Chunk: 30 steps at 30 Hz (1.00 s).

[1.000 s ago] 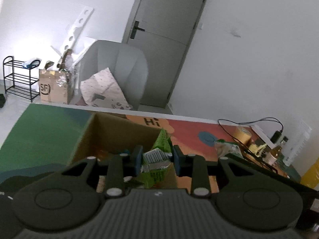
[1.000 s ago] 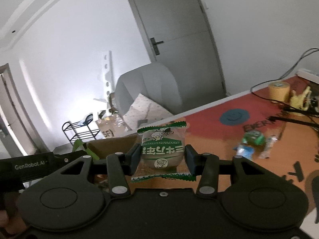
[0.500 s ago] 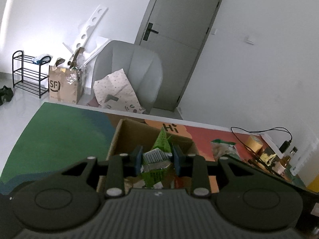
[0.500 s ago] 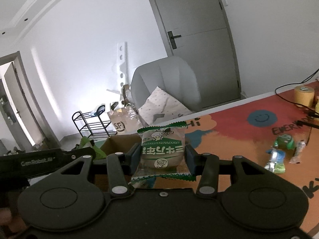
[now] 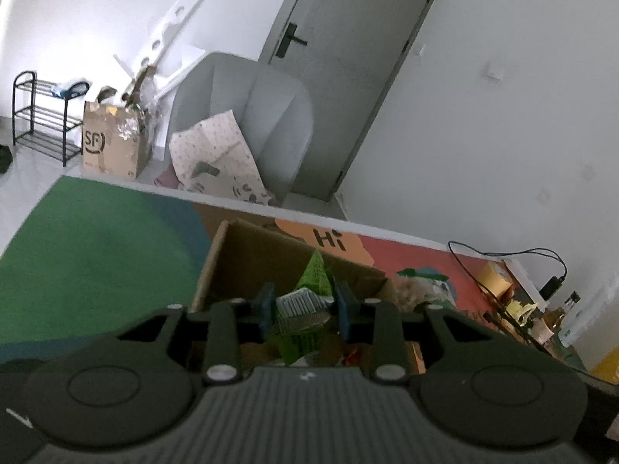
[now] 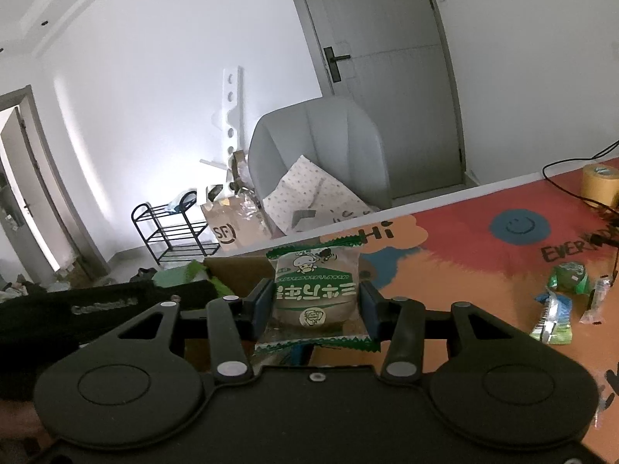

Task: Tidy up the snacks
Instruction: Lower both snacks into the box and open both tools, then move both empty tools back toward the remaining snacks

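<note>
Here, left claw pinching crinkly green wrapper over cardboard box, right claw pinching glossy bun packet.

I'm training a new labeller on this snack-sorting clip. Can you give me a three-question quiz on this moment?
1. True or false: the right claw is empty.
2. The left claw holds its green packet over: A) the tape roll B) the cardboard box C) the grey chair
3. Fill in: loose snacks lie on the table to the ____ of the right claw.

Key: 1 false, it grips a bun packet; 2 B; 3 right.
</note>
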### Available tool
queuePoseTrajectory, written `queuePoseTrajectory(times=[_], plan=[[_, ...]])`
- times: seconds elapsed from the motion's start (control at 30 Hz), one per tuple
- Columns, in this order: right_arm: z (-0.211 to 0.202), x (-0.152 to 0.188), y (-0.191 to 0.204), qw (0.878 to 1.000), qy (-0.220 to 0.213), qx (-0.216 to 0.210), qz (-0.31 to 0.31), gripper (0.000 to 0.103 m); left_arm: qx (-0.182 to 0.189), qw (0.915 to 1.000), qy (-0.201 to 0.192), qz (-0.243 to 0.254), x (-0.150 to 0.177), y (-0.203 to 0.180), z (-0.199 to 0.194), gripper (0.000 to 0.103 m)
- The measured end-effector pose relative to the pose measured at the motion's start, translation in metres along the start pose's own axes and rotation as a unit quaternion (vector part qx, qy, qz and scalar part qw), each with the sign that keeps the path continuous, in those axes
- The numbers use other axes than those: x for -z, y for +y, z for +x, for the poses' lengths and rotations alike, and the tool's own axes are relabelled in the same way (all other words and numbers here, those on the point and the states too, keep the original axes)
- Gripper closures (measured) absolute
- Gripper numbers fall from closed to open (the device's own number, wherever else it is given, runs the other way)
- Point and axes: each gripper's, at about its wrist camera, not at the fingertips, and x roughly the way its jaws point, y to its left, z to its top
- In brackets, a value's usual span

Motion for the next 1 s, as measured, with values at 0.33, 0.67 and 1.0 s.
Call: queuePoseTrajectory(times=[0.33,0.67,1.0], plan=[[0.009,-0.002,0.006,1.000,0.010,-0.010,0.000,0.057,-0.024,0.9997,-0.008,-0.004,0.000,0.006,-0.007,0.042],[-0.007,-0.014,-0.003,0.999,-0.013,-0.032,0.029,0.041,-0.054,0.9980,-0.026,-0.018,-0.002,0.014,-0.029,0.017],[-0.025,0.004,-0.033,0.998,-0.006,-0.001,0.055,0.032,-0.050,0.9985,-0.021,-0.004,0.005,-0.004,-0.036,0.012]])
